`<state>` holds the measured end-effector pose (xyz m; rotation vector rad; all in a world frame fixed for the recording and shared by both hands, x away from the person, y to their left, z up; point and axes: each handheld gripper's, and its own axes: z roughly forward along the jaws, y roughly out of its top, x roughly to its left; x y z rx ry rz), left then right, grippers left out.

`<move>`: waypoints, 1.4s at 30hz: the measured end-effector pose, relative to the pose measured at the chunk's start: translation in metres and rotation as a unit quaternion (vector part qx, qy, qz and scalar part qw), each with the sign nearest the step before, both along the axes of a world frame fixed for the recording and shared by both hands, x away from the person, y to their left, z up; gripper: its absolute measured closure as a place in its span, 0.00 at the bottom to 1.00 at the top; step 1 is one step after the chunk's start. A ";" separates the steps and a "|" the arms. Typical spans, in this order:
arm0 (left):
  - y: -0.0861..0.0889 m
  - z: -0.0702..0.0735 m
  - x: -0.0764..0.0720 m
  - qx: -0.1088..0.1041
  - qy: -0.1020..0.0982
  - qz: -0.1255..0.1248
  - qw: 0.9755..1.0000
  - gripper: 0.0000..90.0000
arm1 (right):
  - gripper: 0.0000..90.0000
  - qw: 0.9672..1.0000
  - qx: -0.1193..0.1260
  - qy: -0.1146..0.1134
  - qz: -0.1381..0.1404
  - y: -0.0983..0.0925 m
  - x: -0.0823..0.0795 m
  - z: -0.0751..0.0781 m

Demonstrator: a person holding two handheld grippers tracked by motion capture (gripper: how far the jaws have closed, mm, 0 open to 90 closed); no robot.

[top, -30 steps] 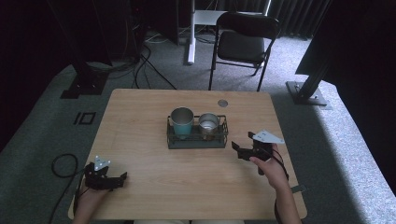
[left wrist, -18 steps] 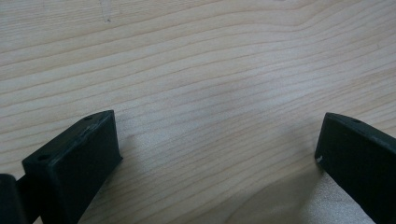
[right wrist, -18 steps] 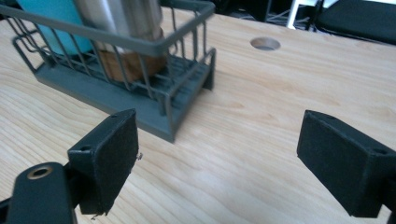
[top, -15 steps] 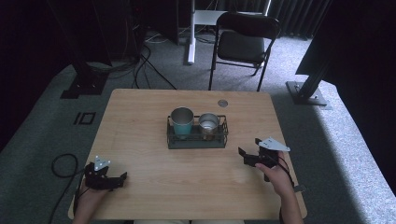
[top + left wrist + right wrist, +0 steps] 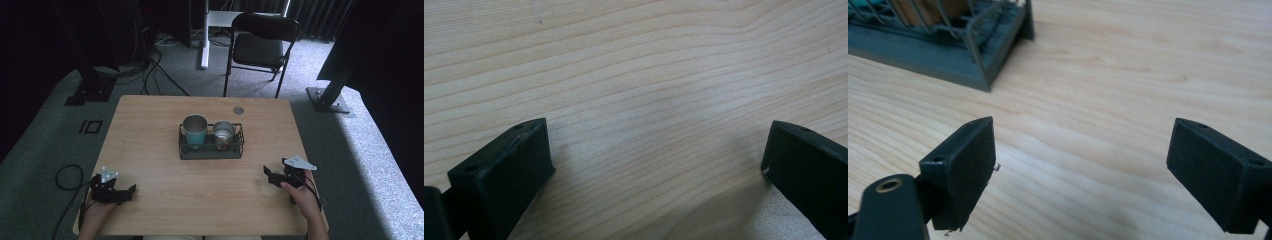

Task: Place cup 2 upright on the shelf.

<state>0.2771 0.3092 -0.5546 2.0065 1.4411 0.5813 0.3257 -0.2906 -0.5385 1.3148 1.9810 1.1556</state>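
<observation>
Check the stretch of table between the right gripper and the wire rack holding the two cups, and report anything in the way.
Nothing visible blocks it. Bare wood lies between the right gripper, jaws open, and the wire rack with the teal cup and metal cup.

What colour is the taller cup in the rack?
Teal, with a metal rim; the cup stands in the rack, clearest in the high view.

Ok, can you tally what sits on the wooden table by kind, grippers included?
Cups: 2, a teal cup with a metal rim and a shorter shiny metal cup, both standing in the rack.
Dark wire racks: 1.
Black two-jaw grippers: 2, left gripper and right gripper, both open and holding nothing.
Total: 5.
</observation>
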 end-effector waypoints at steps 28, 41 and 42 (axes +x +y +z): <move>0.000 0.000 0.000 0.000 0.000 0.000 1.000 0.00 | 0.13 0.995 -0.074 0.064 -0.033 -0.016 -0.039 -0.017; 0.000 0.000 0.000 0.000 0.000 0.000 1.000 0.00 | 0.13 0.992 -0.058 0.091 -0.060 -0.013 -0.047 -0.018; 0.000 0.000 0.000 0.000 0.000 0.000 1.000 0.00 | 0.13 0.992 -0.058 0.091 -0.061 -0.013 -0.047 -0.018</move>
